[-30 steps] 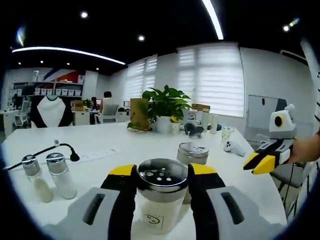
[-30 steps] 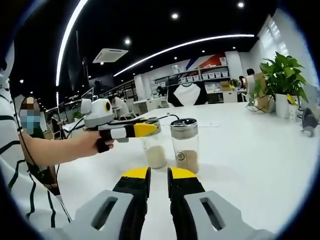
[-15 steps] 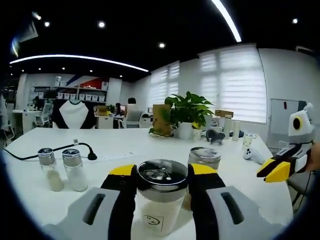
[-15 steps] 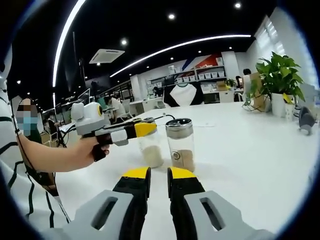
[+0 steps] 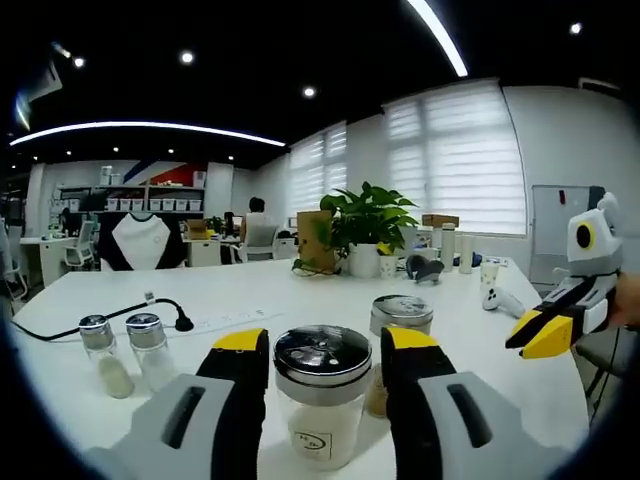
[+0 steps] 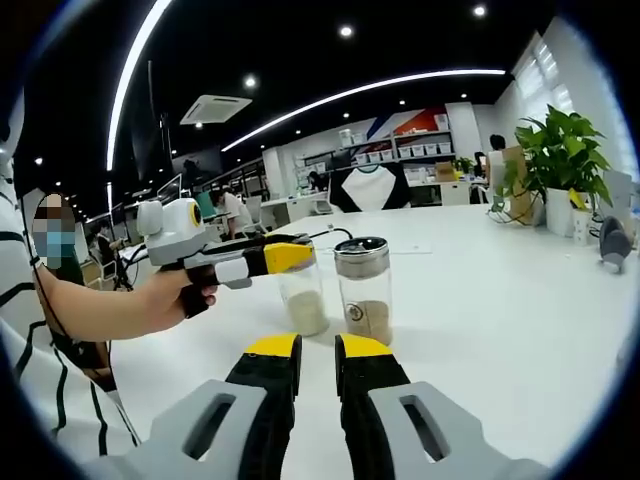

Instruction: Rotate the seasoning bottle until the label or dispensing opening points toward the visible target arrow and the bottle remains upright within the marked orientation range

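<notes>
The left gripper (image 5: 322, 350) had its fingers (image 5: 240, 372) clamped on a bottle (image 5: 322, 400) with white powder, one on each side just under the shiny cap. The bottle stood straight up on the white bench (image 5: 250, 300). A small label showed low on its front. Just behind it, at about 1 o'clock, stood a second bottle (image 5: 398, 322) with brown powder.

The right gripper (image 6: 316, 358) hung over the bench with its fingers (image 6: 272, 370) close together and holding nothing. Both bottles sat at its 12 o'clock.

No arrow could be seen. To turn well, the hand should roll slowly and keep the bottle flat on the bench. It should not bump the brown one.

Two little shakers (image 5: 125, 352) stood far off at 9 o'clock, near a black cable (image 5: 120, 312).
</notes>
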A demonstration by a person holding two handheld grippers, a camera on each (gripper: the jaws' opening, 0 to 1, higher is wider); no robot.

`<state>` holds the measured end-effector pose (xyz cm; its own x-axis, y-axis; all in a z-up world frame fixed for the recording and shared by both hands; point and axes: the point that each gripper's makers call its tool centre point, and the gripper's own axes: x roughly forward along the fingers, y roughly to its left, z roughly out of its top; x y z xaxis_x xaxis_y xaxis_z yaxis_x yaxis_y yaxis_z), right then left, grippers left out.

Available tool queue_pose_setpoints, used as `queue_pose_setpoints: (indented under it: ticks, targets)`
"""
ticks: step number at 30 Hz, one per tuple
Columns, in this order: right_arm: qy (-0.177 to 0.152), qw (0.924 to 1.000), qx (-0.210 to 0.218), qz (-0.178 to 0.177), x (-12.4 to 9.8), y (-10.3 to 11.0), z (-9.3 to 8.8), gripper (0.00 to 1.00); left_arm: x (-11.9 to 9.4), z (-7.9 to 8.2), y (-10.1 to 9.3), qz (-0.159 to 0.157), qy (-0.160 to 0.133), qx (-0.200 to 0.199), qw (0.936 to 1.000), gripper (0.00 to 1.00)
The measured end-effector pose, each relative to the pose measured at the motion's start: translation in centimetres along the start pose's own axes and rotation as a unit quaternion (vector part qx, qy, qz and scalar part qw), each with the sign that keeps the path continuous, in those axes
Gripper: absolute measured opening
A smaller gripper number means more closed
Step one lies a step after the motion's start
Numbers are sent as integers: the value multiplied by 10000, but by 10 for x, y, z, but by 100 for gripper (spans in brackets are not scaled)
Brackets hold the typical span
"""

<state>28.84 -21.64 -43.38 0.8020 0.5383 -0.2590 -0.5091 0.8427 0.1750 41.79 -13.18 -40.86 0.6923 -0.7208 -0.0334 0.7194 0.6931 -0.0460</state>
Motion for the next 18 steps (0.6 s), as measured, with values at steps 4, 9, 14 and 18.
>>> queue_pose_setpoints:
  ticks: [4, 9, 14, 18]
  targets:
    - [17, 10000, -13, 31, 1, 2, 0, 11, 0, -5, 0, -589, 68, -476, 9971, 50]
    - [40, 10000, 2, 51, 1, 3, -2, 11, -6, -6, -1, -1219, 68, -1022, 9872, 52]
    - [82, 9999, 56, 33, 0, 1, -4, 11, -10, -2, -10, -1699, -44, -639, 9834, 53]
    - [73, 10000, 63, 21, 0, 1, -2, 11, -9, 5, -17, -2003, -106, -462, 9786, 53]
